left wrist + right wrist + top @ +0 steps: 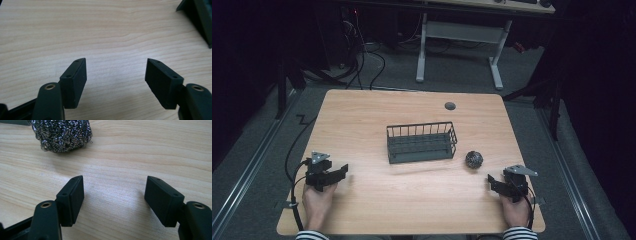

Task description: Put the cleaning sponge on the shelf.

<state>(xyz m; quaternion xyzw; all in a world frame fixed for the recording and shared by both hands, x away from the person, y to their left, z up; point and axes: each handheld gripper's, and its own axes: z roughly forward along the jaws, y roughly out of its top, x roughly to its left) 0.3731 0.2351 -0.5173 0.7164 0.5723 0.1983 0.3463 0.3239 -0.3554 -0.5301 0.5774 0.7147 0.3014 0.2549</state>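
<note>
The left claw point(343, 170) rests low at the near left of the table point(362, 115). Its jaws stand wide with only bare wood between them, as the left gripper view point(116, 75) confirms. The wire basket point(422, 142) sits at mid-table, well apart from both claws, its long axis running left to right. The steel-wool scourer point(474, 160) lies just right of the basket's near corner and near the right claw point(490, 181), ahead of it and to its left. In the right gripper view the scourer point(62, 135) lies beyond the left jaw, clear of the pads. It is a round ball with no distinct long axis. The right claw point(115, 195) is also spread, gripping nothing.
</note>
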